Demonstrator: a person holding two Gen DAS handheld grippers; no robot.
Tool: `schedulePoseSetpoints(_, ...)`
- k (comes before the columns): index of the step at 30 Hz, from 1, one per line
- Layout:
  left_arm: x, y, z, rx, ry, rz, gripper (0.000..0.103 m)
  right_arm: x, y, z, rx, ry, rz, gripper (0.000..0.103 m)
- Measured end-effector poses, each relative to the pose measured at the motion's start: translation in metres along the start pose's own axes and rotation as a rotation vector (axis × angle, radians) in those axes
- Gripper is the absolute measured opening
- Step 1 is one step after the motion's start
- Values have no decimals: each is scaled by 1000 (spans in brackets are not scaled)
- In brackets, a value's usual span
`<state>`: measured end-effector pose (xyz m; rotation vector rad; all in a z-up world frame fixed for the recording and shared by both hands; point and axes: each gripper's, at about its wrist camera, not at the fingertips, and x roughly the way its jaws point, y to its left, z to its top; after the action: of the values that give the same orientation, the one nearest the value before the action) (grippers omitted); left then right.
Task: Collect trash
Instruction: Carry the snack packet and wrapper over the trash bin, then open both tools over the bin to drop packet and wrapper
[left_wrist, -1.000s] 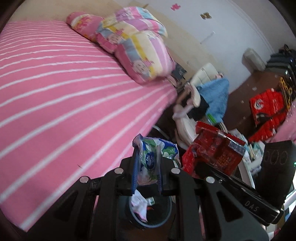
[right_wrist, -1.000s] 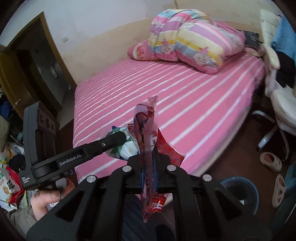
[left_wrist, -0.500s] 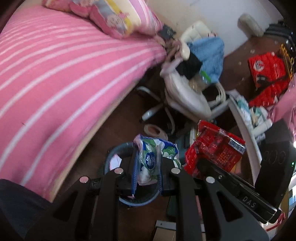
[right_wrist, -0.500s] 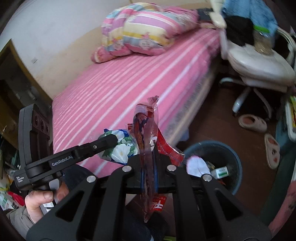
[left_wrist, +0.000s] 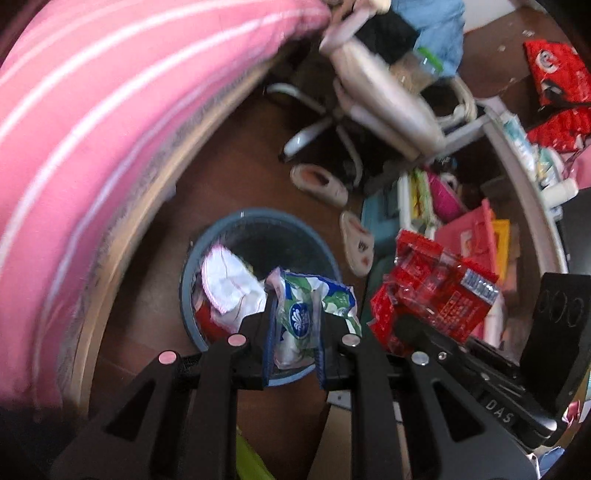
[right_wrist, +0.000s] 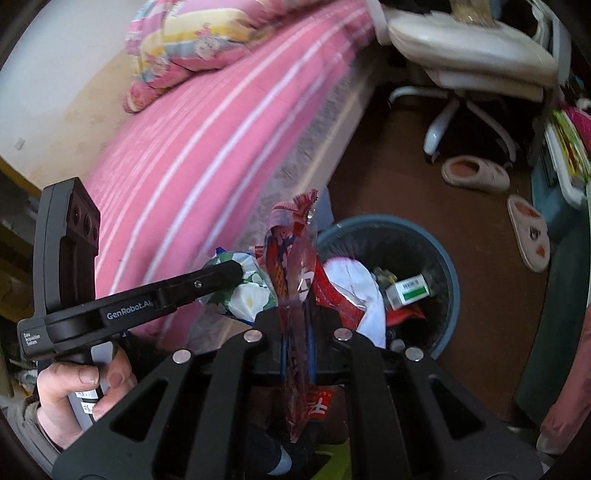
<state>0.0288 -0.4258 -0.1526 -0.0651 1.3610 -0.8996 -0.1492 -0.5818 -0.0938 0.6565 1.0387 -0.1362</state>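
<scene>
1. Left wrist view: the left gripper (left_wrist: 294, 332) pinches a crumpled green-and-white wrapper (left_wrist: 310, 310) between its two fingers, directly above the blue trash bin (left_wrist: 192, 266) that stands on the brown floor (left_wrist: 236, 170).
2. Inside the bin lies a white cloth with a pink edge (left_wrist: 229, 280), against the bin's left wall.
3. To the right in the same view, the right gripper's tip grips a red snack bag (left_wrist: 436, 295), beside the bin's right rim.
4. Right wrist view: the right gripper (right_wrist: 297, 325) is clamped on the red snack bag (right_wrist: 295, 258), which stands upright between the fingers and hangs below them.
5. The bin (right_wrist: 447, 266) sits just ahead and to the right, holding a small green-and-white box (right_wrist: 410, 290) near its far right wall.
6. The left gripper (right_wrist: 229, 275) reaches in from the left with its wrapper (right_wrist: 247, 299), touching the red bag's side.
7. A pink striped bed (right_wrist: 207, 147) runs along the floor's left edge; two slippers (right_wrist: 476, 173) and a white swivel chair (right_wrist: 465, 48) lie beyond the bin.
</scene>
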Motion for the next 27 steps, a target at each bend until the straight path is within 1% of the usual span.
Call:
schedulePoseSetpoints(2,17,3,4,-4,44,-9,16,8,-8,-1,19,19,-10,9)
schedulePoseSetpoints(6,43,8,10,-7,101,-6,17,24,-20,-1,45,51,-30,9)
schedulePoseSetpoints(10,61,13,12,-9,142,-5,17,37,-27,0,56,75,-47,9)
schedulePoseSetpoints(13,72,15,14,-12,167,8,18,47,-32,1,68,91,-60,11)
schedulePoseSetpoints(16,80,16,14,-19,193,13,22,53,-36,2,72,99,-73,15)
schedulePoseSetpoints(17,82,16,14,-14,195,25,28,54,-36,2,73,96,-84,24)
schedulePoseSetpoints(18,82,17,14,-13,194,28,31,54,-38,3,73,94,-89,43)
schedulePoseSetpoints(19,82,17,15,-16,190,26,38,54,-38,3,72,89,-96,52)
schedulePoseSetpoints(20,81,18,15,-18,187,27,47,53,-38,2,69,79,-111,64)
schedulePoseSetpoints(21,80,17,16,-21,182,29,51,51,-38,2,65,71,-126,69)
schedulePoseSetpoints(22,78,17,17,-25,174,30,56,50,-38,2,62,68,-134,71)
schedulePoseSetpoints(24,75,17,19,-27,154,28,62,48,-38,2,62,66,-143,80)
schedulePoseSetpoints(26,70,17,20,-36,139,33,74,45,-37,2,60,64,-148,83)
schedulePoseSetpoints(27,68,17,20,-39,132,34,75,42,-36,2,58,62,-151,86)
